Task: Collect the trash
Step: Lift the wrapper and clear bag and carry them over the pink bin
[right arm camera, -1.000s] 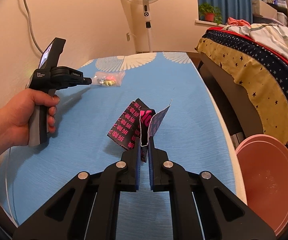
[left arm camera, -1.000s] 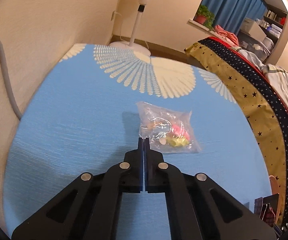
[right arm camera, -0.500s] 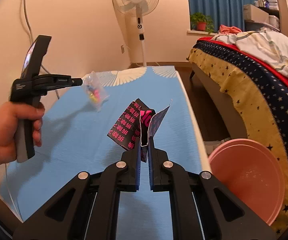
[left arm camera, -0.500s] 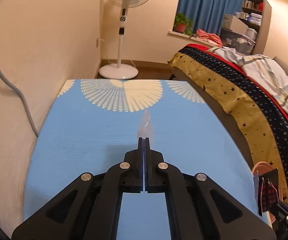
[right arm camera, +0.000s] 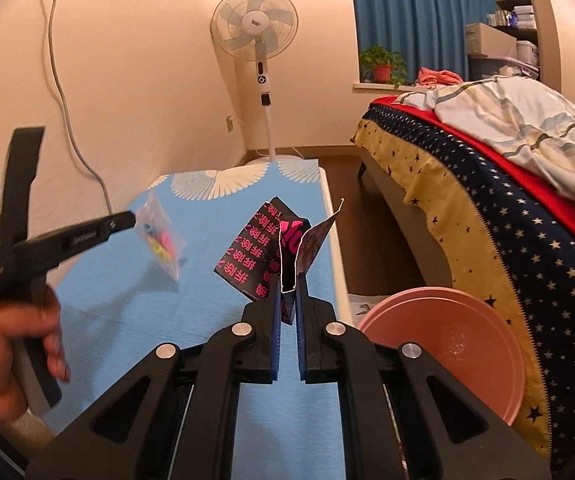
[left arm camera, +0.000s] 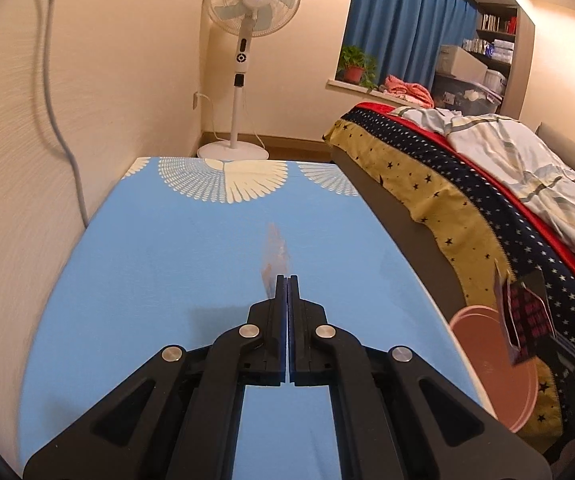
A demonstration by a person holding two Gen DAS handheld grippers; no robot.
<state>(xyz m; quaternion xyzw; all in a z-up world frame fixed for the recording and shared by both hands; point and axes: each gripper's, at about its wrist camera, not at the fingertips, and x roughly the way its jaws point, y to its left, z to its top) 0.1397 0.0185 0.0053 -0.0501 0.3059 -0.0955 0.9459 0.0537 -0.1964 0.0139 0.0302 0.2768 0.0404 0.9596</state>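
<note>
While the left gripper [left arm camera: 288, 280] pinches a clear plastic bag [right arm camera: 159, 240] of what look like bright sweets above the blue table [left arm camera: 159, 264], the right gripper [right arm camera: 287, 280] clamps a black-and-pink wrapper [right arm camera: 259, 256] near the table's edge, just beside the pink bowl [right arm camera: 447, 344] below.

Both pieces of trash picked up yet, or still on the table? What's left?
Done: both are lifted off the blue table. In hand: left gripper pinches the clear bag; right gripper holds the black wrapper. Left: dropping both, likely into the pink bin, which looks nearly empty.
</note>
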